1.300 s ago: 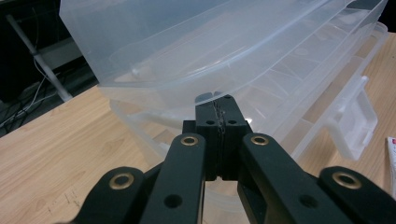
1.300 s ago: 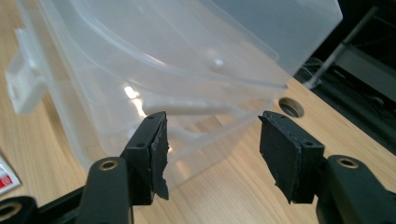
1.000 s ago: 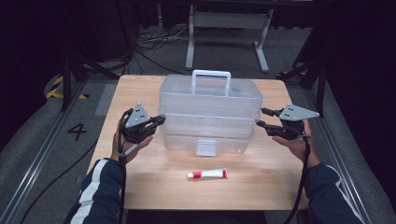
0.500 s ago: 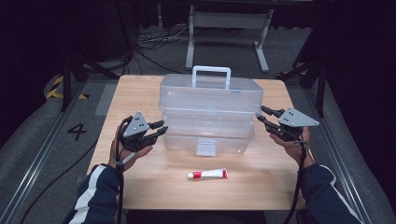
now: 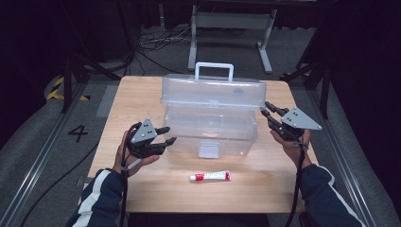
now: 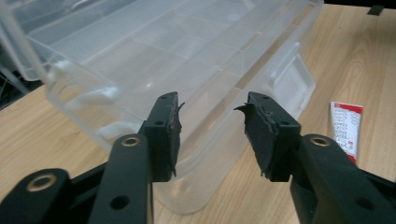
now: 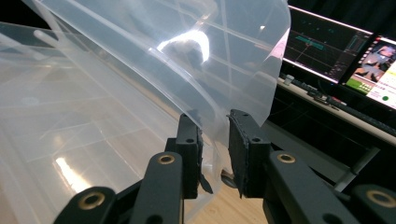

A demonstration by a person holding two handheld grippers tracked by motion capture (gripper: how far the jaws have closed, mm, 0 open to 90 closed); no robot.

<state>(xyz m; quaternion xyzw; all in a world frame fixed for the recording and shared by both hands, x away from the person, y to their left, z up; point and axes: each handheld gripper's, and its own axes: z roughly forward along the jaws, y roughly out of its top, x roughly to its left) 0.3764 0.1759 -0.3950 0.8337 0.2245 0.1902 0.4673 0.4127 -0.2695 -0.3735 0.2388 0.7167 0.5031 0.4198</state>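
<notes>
Storage box [image 5: 210,125], frame centre on the table [image 5: 137,94]: lid [image 5: 213,97] partly raised, right gripper [image 5: 267,109] nipping its corner edge; left gripper [image 5: 166,135] spread, empty. Tube [image 5: 210,177] lies outside, presumably awaiting loading.

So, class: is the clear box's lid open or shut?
Open. The lid is lifted clear of the clear box, its edge between the right tool's jaws.

Navy sleeves w/ white stripes
</notes>
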